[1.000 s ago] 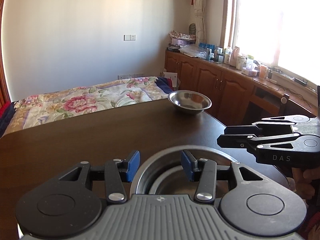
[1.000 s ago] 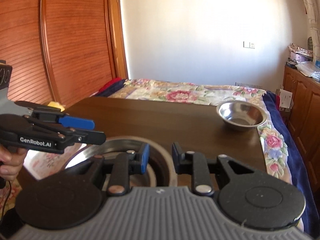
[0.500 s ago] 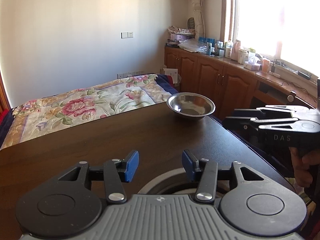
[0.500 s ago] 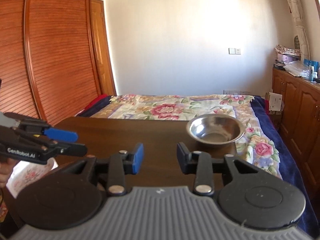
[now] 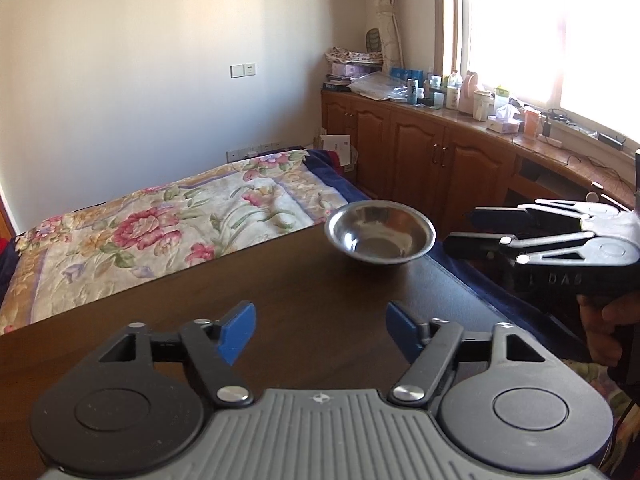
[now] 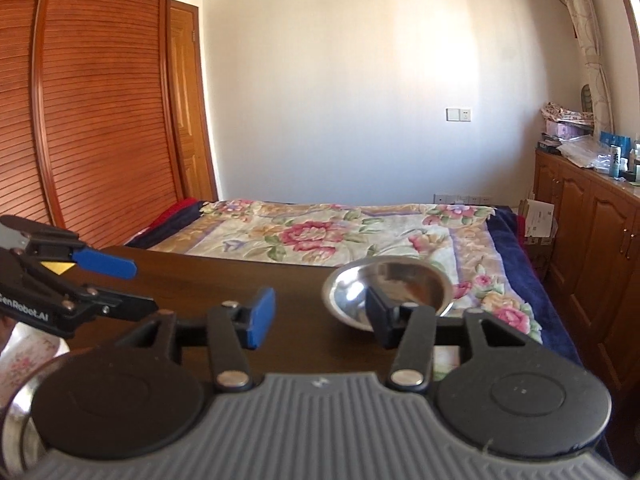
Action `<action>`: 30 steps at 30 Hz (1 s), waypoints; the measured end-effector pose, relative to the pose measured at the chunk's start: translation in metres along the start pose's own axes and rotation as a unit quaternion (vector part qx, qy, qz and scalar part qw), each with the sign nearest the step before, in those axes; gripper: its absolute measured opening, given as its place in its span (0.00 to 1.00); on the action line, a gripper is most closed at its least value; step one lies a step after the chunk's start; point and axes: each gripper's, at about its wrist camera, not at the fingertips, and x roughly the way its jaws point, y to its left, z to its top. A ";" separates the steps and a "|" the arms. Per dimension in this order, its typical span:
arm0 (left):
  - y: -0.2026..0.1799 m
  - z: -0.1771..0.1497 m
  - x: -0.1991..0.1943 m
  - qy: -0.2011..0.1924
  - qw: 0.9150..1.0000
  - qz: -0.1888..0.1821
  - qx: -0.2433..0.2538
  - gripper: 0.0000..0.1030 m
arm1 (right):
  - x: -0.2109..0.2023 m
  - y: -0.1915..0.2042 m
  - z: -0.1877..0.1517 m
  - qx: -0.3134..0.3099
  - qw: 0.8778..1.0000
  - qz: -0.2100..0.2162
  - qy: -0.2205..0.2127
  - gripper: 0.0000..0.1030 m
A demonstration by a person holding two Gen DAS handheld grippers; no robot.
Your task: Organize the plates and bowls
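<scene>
A shiny steel bowl (image 5: 380,236) stands upright near the far right corner of the dark wooden table (image 5: 224,300); it also shows in the right wrist view (image 6: 390,290). My left gripper (image 5: 320,334) is open and empty, well short of the bowl. My right gripper (image 6: 320,316) is open and empty, its right finger in front of the bowl's near rim. The right gripper also appears in the left wrist view (image 5: 464,230), right of the bowl. The left gripper shows in the right wrist view (image 6: 132,284). A steel rim (image 6: 16,404) shows at the lower left.
A bed with a floral quilt (image 5: 168,220) lies beyond the table's far edge. Wooden cabinets (image 5: 432,160) with bottles and clutter run under the window at right. A louvered wardrobe (image 6: 92,120) stands at left.
Both grippers have risen and moved forward toward the far bowl, and both have opened wider. The near steel dishes have dropped out of sight below them.
</scene>
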 end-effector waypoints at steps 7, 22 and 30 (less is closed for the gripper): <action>-0.006 0.021 0.022 -0.006 1.000 -0.014 0.004 0.80 | 0.014 -0.020 0.000 -0.002 1.000 -0.015 0.001 0.63; -0.008 0.047 0.087 0.020 0.999 -0.026 0.014 0.73 | 0.051 -0.063 -0.006 0.032 0.999 -0.033 0.017 0.63; -0.012 0.053 0.117 0.038 0.999 -0.032 0.020 0.70 | 0.064 -0.076 -0.009 0.042 0.998 -0.033 0.026 0.63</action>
